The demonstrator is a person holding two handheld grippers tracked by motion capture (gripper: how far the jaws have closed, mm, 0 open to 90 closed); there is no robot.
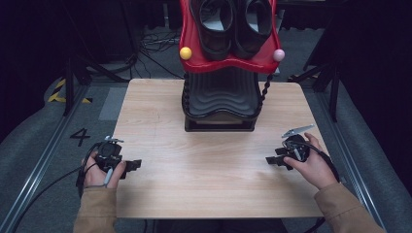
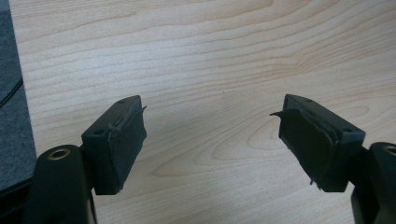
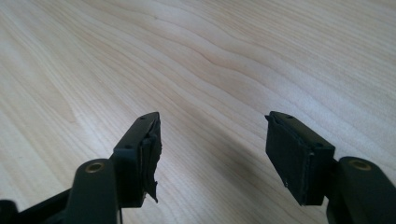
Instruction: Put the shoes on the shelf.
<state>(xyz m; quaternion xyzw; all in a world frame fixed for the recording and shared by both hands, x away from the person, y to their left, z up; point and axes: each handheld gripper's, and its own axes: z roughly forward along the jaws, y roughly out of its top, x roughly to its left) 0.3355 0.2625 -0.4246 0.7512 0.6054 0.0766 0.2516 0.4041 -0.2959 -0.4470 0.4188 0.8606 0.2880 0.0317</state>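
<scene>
Two sleeved forearms enter from the near edge of a pale wooden table (image 1: 214,194), each hand holding a black gripper low over the bare wood. At the near left corner, the left gripper (image 1: 135,165) points toward the table's middle, its cable (image 1: 48,187) trailing off the left edge; seen along its own jaws, the left gripper (image 2: 212,140) stands spread wide, nothing between the pads (image 2: 126,144), only wood grain beyond. Opposite, near the right edge and slightly farther in, the right gripper (image 1: 271,160) points inward toward the left one, a grey plate (image 1: 297,130) on top; its own view shows the right gripper (image 3: 212,154) likewise released, jaws wide apart and holding nothing, worn pads (image 3: 152,158) over bare tabletop. Both grippers sit well apart from each other and from everything else. Farther back, at the far centre of the table, a black ribbed stand (image 1: 221,99) carries a red tray (image 1: 194,60) tilted toward the person, with a pair of black shoes (image 1: 233,24) lying side by side in it. Yellow ball (image 1: 185,53) and pink ball (image 1: 278,55) mark the tray's near corners.
</scene>
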